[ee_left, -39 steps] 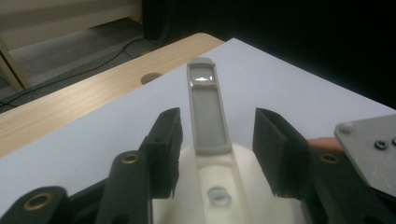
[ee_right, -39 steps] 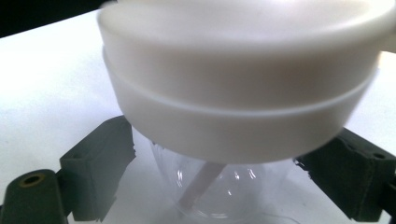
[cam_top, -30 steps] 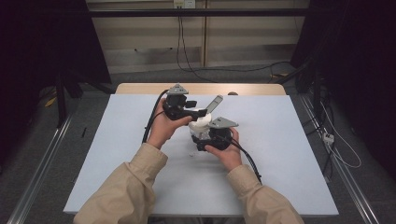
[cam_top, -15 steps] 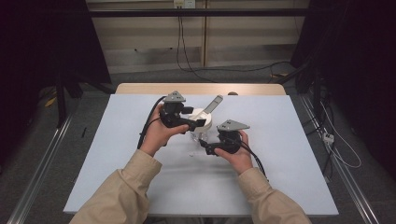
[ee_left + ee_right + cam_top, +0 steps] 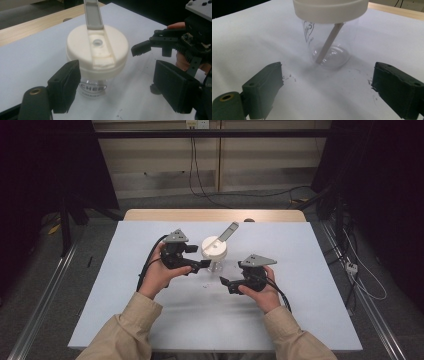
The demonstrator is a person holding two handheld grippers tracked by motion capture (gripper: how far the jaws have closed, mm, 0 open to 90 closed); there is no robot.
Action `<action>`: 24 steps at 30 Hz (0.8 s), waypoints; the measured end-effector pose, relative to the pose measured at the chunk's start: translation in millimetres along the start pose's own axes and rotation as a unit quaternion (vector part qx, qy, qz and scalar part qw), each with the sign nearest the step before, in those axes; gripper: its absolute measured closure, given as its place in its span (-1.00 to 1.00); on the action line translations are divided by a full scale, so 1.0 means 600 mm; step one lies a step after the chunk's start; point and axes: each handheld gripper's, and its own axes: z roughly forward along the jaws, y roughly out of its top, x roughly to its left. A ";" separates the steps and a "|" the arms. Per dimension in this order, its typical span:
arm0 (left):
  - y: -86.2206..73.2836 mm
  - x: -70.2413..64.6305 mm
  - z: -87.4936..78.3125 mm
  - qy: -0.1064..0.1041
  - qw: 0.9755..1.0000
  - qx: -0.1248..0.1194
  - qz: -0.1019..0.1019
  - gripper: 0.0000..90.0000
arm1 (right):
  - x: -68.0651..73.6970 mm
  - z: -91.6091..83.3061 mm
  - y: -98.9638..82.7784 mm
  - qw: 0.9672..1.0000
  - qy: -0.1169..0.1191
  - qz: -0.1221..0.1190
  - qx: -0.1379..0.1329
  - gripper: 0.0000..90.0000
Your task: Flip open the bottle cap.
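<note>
Both hand-held grippers are mine: the left hand-held gripper [image 5: 204, 264] stands wide with nothing in it, having just been opening beside the jar [image 5: 215, 254], and the right hand-held gripper [image 5: 223, 282], also just opening, sits empty a little nearer me. The jar stands upright mid-table [image 5: 310, 285]: clear glass, smooth, round, capped by a cream plastic lid [image 5: 97, 51] with its grey flap [image 5: 93, 13] raised. Capping looks done; perhaps only shutting the flap remains.

the jar [image 5: 215, 262] is clear glass with dark lettering, under a cream-white lid [image 5: 97, 51] with a grey flip tab [image 5: 93, 13]. black grippers, beige sleeves [image 5: 125, 332], a pale blue-white table cover [image 5: 300, 250].
</note>
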 end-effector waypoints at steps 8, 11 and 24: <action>-0.039 0.004 -0.015 0.006 1.000 0.005 -0.009 -0.57 | -0.005 -0.017 -0.014 1.000 -0.001 0.002 -0.001 -0.79; -0.051 0.004 -0.021 0.010 1.000 0.009 -0.007 -0.59 | -0.008 -0.023 -0.019 1.000 -0.003 0.000 0.001 -0.80; -0.089 0.012 -0.047 0.020 1.000 0.013 -0.020 -0.68 | -0.020 -0.058 -0.041 1.000 -0.009 -0.001 0.004 -0.80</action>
